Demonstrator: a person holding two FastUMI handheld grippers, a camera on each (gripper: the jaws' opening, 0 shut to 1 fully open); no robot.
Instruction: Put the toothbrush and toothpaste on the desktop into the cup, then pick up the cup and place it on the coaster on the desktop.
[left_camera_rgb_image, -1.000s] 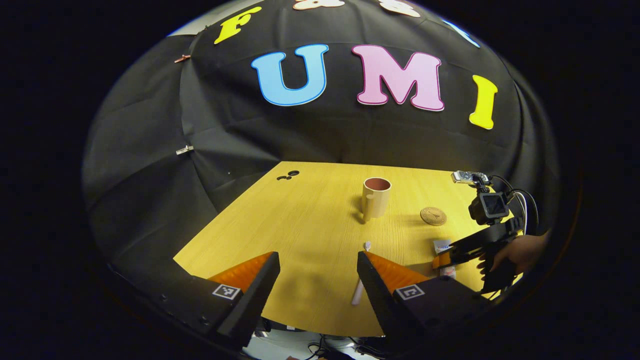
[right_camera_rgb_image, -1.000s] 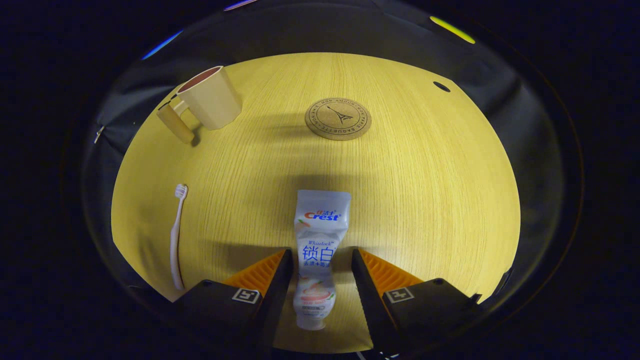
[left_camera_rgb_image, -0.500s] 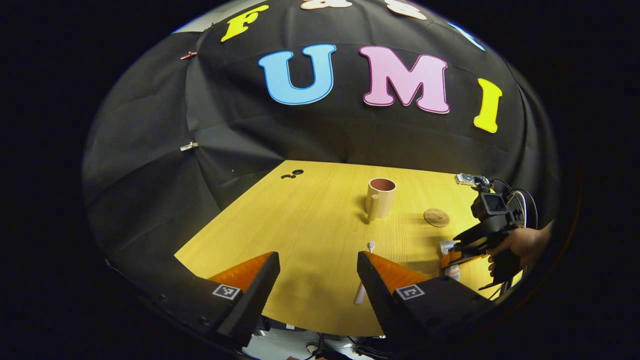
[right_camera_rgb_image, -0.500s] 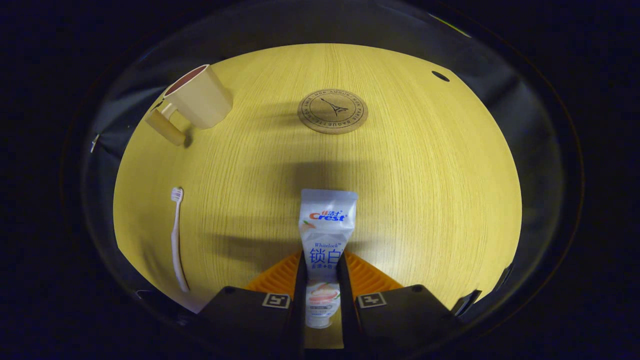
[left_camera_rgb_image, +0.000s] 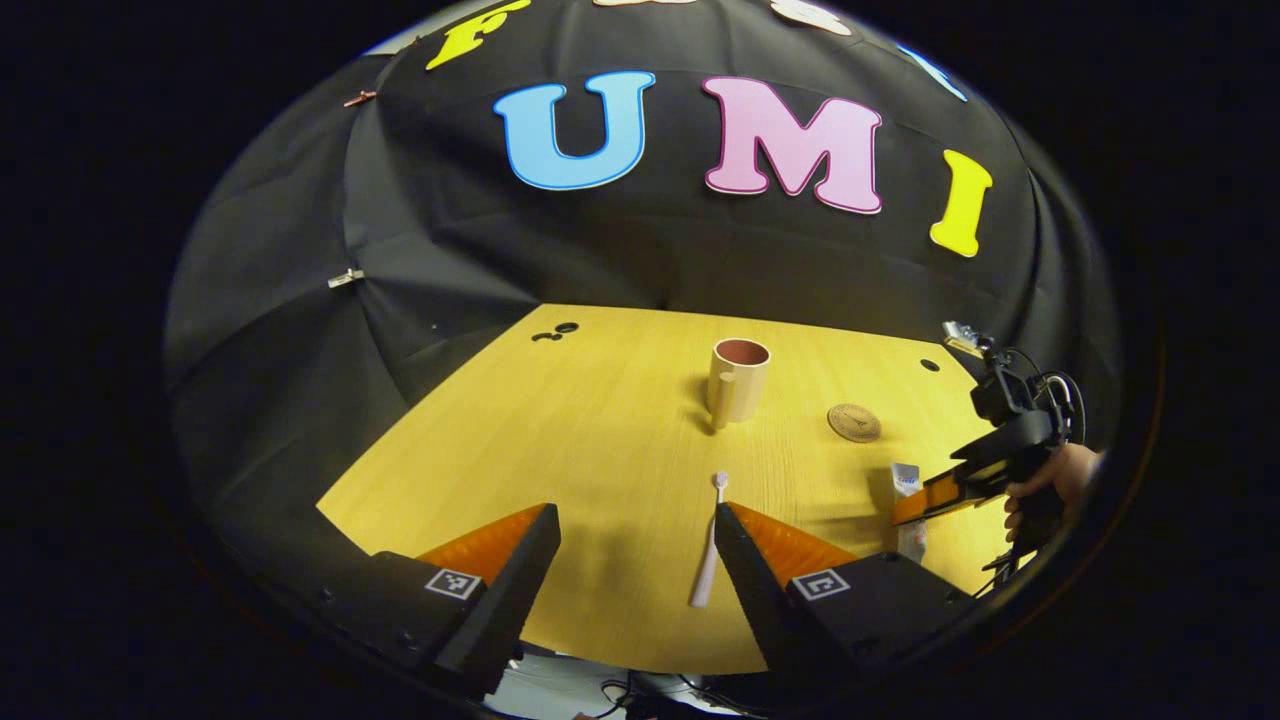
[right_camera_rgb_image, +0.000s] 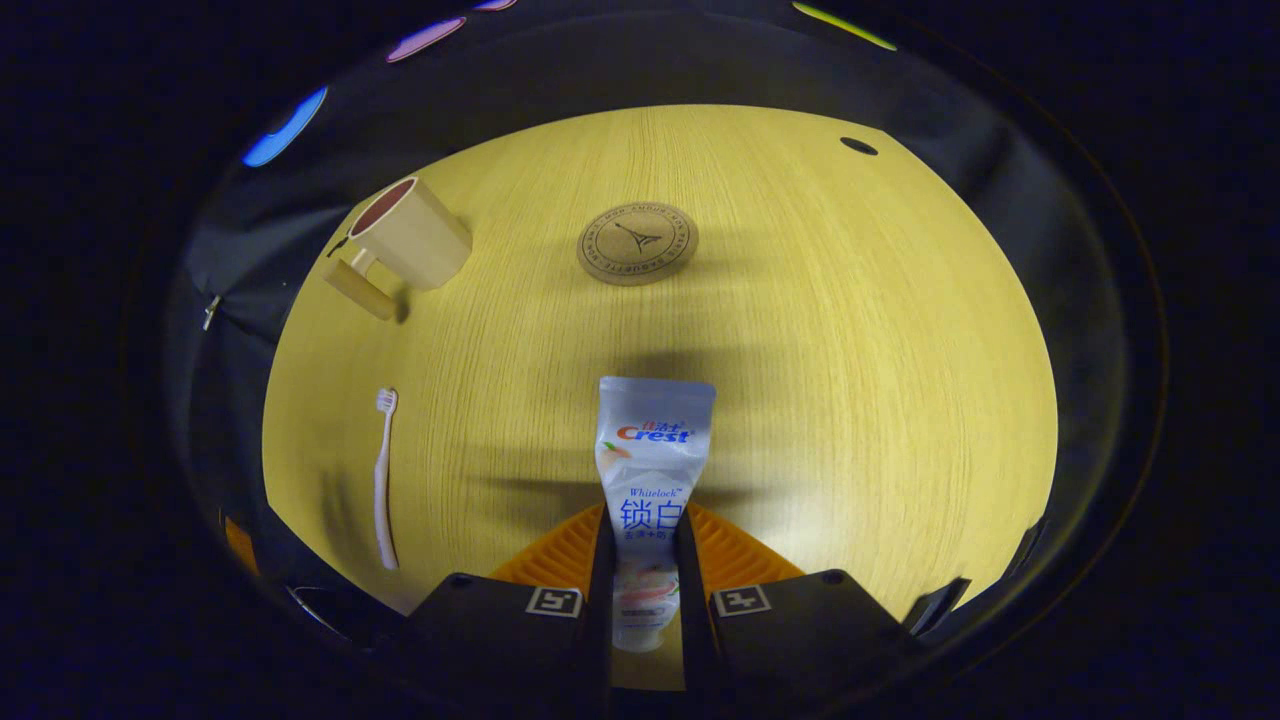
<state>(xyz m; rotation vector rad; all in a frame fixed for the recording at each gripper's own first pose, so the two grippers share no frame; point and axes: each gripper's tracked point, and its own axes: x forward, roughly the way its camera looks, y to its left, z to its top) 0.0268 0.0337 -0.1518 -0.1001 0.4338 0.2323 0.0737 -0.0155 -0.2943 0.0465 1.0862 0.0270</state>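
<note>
My right gripper (right_camera_rgb_image: 643, 535) is shut on the white toothpaste tube (right_camera_rgb_image: 652, 450), which hangs a little above the yellow desktop (right_camera_rgb_image: 850, 340). In the left gripper view the same right gripper (left_camera_rgb_image: 925, 505) holds the tube (left_camera_rgb_image: 905, 482) at the far right, with a hand behind it. A white toothbrush (left_camera_rgb_image: 709, 545) lies flat just ahead of my left gripper (left_camera_rgb_image: 637, 525), close to its right finger; the left gripper is open and holds nothing. The toothbrush (right_camera_rgb_image: 383, 475) lies at the left in the right gripper view. The beige cup (left_camera_rgb_image: 737, 380) (right_camera_rgb_image: 410, 235) stands upright, handle toward me. The round cork coaster (left_camera_rgb_image: 853, 422) (right_camera_rgb_image: 637, 243) lies to its right.
The desktop has small round holes at its far left corner (left_camera_rgb_image: 556, 331) and far right (left_camera_rgb_image: 930, 365) (right_camera_rgb_image: 858, 146). Black cloth walls close the booth behind and to the left. Open desktop lies between the cup, the coaster and the toothbrush.
The right gripper closed on the toothpaste tube and lifted it off the desktop. The left gripper shifted a little, so more of the toothbrush shows between its fingers.
</note>
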